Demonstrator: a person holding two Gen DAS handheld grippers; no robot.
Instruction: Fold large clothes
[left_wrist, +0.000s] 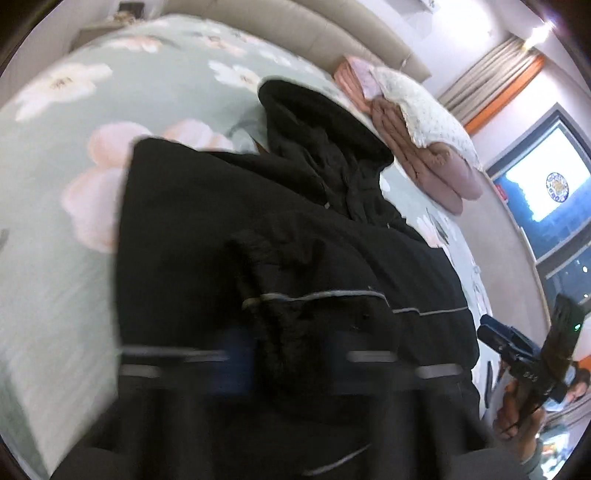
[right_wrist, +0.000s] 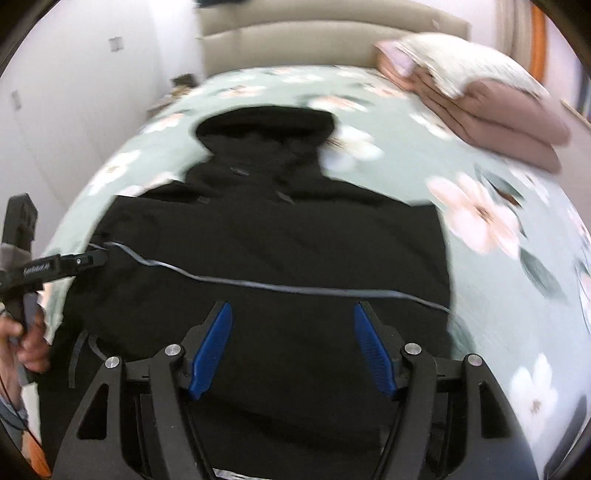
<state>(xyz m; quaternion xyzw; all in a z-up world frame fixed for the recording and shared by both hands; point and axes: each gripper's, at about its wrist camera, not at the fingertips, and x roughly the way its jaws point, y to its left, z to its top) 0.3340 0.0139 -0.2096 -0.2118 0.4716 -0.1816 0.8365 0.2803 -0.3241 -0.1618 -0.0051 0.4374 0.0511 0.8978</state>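
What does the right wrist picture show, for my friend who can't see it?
A black hooded jacket lies spread on a flowery green bedspread. The right gripper hovers open above it, and the left gripper is at the jacket's left edge.

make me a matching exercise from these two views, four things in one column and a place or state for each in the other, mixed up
Things:
1. black jacket
2. folded blankets
3. right gripper
4. headboard

Places or states:
A. stacked at the far right corner of the bed
B. jaws apart, nothing between the pads
C. spread flat, hood away from the camera
D. beige, upright behind the bed

Pairs: 1-C, 2-A, 3-B, 4-D
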